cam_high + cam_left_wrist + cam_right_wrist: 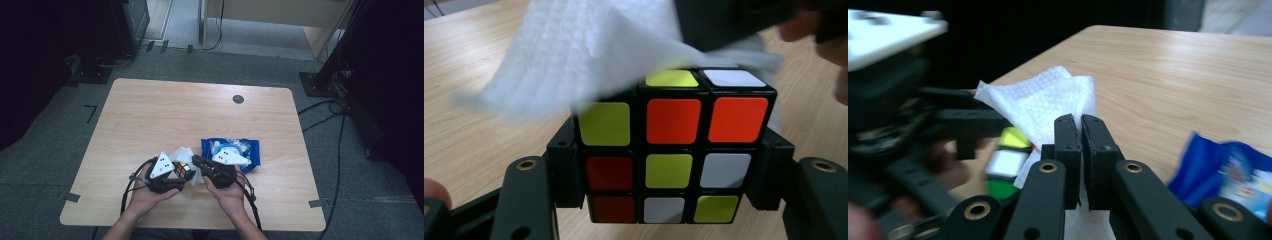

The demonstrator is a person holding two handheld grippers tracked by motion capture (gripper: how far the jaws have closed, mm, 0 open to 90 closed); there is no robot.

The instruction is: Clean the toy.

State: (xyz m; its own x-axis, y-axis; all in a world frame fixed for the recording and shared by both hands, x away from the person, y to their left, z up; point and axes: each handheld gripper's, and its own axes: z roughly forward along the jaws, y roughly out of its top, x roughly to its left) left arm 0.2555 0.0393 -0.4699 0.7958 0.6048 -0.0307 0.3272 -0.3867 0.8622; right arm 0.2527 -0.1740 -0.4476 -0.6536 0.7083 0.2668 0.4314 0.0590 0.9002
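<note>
A Rubik's cube (669,150) with red, orange, yellow and white stickers sits clamped between the jaws of my left gripper (669,172). A white paper tissue (574,55) lies draped over the cube's top and upper left corner. My right gripper (1081,125) is shut on that tissue (1048,100), holding it against the cube (1005,162). In the high view both grippers meet near the table's front middle: the left gripper (180,176) holds the cube (184,169), and the right gripper (196,160) is at the tissue (183,152).
A blue snack packet (250,150) lies flat just right of the hands, also seen as the blue packet (1228,172). The wooden table (200,115) has a dark round grommet (238,99) near its far edge. Cables trail off the front edge.
</note>
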